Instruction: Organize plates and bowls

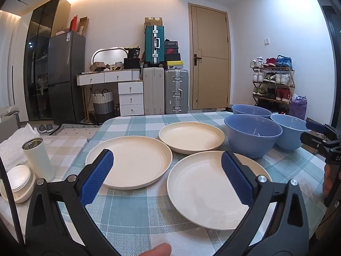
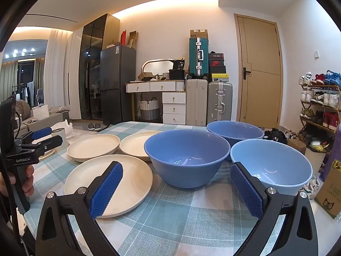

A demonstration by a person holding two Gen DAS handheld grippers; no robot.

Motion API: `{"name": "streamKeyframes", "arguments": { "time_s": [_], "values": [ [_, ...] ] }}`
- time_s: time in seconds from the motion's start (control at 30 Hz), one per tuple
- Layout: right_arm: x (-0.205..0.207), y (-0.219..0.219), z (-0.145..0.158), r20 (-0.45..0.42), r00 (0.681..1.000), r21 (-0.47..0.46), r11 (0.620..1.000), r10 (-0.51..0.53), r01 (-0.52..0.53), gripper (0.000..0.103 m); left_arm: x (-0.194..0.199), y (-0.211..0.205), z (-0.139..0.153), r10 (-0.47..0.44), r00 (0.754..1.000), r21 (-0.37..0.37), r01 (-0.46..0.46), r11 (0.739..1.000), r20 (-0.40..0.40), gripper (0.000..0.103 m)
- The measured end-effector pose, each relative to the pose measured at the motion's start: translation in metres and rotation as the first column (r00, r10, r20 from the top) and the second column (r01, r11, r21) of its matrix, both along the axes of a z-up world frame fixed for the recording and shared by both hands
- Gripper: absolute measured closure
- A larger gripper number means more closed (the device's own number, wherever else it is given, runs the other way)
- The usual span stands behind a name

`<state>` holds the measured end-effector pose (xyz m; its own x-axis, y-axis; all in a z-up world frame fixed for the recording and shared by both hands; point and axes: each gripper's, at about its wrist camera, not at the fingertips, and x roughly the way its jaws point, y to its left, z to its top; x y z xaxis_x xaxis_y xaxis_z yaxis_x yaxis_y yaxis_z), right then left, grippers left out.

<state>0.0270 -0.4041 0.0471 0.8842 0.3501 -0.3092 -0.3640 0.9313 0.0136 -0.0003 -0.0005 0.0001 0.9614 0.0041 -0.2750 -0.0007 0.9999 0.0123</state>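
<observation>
Left wrist view: the left claw [image 1: 167,175] hovers above the surface [image 1: 132,213], jaws spread wide, gripping nothing. Three cream plates lie on the checked cloth: the near plate [image 1: 204,192] toward the front edge, the left plate [image 1: 132,162] beside it, the far plate [image 1: 191,136] behind both. Right wrist view: the right claw [image 2: 177,189] is likewise fully apart and empty. Three blue bowls stand upright toward the right edge: the middle bowl [image 2: 187,157] beside the plates, the pale bowl [image 2: 275,166] at the right edge, the rear bowl [image 2: 234,131] near the far edge. A white tumbler [image 1: 38,160] stands off the left edge.
</observation>
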Motion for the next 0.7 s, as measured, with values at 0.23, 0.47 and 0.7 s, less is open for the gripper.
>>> {"name": "streamKeyframes", "arguments": {
  "time_s": [0.23,0.47,0.7],
  "values": [
    [0.0004,0.0,0.0,-0.005,1.0,0.0,1.0,0.0,0.0,0.0,0.0002,0.0003,-0.0001,0.0,1.0,-0.012,0.0,1.0,0.003,0.002],
    [0.0001,0.0001,0.0,-0.002,1.0,0.0,1.0,0.0,0.0,0.0,0.0001,0.0004,-0.0001,-0.001,1.0,-0.013,0.001,1.0,0.004,0.002],
    [0.0,0.0,0.0,-0.001,1.0,-0.001,1.0,0.0,0.0,0.0,0.0001,0.0004,-0.0001,0.0,1.0,-0.013,0.001,1.0,0.003,0.002]
  ]
}}
